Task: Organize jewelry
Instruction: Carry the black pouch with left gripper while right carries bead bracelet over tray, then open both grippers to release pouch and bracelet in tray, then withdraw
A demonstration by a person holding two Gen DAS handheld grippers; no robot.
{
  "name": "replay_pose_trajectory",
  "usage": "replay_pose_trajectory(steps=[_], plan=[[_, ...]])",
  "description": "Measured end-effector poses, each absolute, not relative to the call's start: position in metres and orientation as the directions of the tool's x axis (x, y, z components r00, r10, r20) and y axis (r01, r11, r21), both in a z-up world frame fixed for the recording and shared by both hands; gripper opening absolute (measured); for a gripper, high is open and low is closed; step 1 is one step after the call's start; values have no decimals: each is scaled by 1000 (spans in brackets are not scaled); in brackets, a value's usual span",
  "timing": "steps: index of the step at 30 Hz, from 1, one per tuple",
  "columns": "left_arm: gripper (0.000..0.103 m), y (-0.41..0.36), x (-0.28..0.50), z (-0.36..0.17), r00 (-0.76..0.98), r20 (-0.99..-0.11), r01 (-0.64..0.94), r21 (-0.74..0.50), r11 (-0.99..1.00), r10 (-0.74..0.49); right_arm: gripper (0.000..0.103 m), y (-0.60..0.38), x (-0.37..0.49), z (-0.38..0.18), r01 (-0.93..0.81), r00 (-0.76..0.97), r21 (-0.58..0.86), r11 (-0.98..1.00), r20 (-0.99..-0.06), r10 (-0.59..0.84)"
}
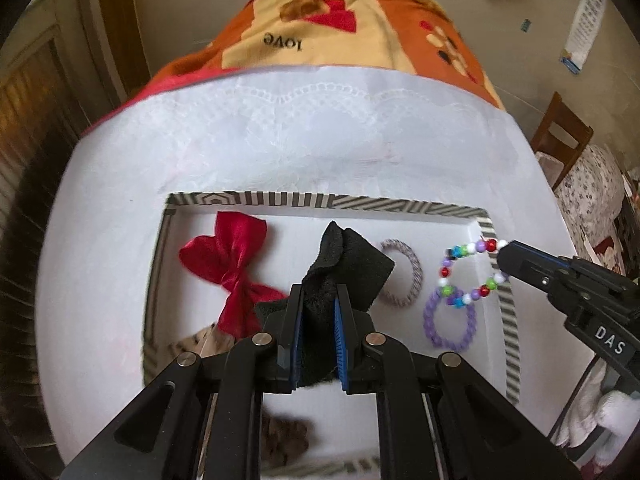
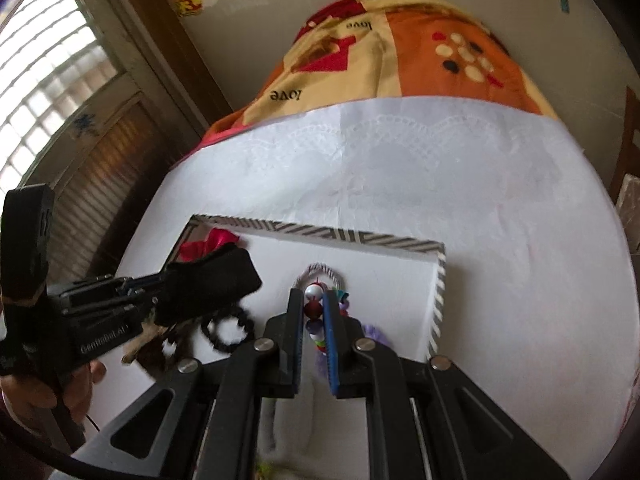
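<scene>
While the left tongs (image 1: 318, 296) clamp a black cloth (image 1: 344, 260) above the striped tray (image 1: 320, 201), the right tongs (image 2: 314, 300) grip a bead bracelet (image 1: 472, 276) (a brown thing below lies half hidden).

Spread over the tabletop (image 1: 120, 208): white paper with an embossed lace border. Beyond its far edge, an orange, cream and red blanket (image 1: 328, 20) printed "love". At right, a wooden chair (image 1: 562, 136); on the wall, a calendar sheet (image 1: 582, 28). At left, a bright barred window (image 2: 48, 80).
</scene>
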State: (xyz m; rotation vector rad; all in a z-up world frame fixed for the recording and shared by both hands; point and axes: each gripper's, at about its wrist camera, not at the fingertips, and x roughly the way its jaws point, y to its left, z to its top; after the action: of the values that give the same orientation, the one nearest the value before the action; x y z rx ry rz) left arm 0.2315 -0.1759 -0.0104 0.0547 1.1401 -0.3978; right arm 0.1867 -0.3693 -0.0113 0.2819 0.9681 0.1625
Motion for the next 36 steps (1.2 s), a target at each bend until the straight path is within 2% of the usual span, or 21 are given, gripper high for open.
replay_pose_trajectory(steps=[8, 12, 14, 16, 18, 24, 28, 36], plan=[[0, -187, 256, -45, 318, -910, 318, -162, 934, -265, 10, -390, 222, -61, 87, 498, 215, 973, -855, 145], [0, -186, 256, -51, 317, -911, 316, -160, 935, -263, 10, -391, 221, -74, 87, 484, 203, 975, -864, 137], [0, -185, 254, -50, 319, -907, 316, -171, 933, -274, 18, -390, 219, -76, 93, 483, 187, 978, -868, 120], [1, -184, 254, -48, 315, -907, 309, -180, 934, -279, 34, -392, 215, -76, 101, 488, 198, 975, -864, 125], [13, -179, 252, -45, 320, -905, 293, -186, 938, -280, 40, -391, 211, -74, 97, 498, 217, 971, -855, 141], [18, -166, 234, -26, 349, -896, 289, -175, 941, -274, 42, -383, 189, -55, 75, 529, 231, 970, -834, 158], [18, -159, 217, -14, 381, -889, 286, -150, 946, -256, 48, -378, 162, -39, 72, 557, 246, 966, -814, 166], [18, -151, 167, 0, 420, -882, 279, -99, 955, -214, 53, -368, 104, -20, 78, 586, 262, 962, -793, 168]])
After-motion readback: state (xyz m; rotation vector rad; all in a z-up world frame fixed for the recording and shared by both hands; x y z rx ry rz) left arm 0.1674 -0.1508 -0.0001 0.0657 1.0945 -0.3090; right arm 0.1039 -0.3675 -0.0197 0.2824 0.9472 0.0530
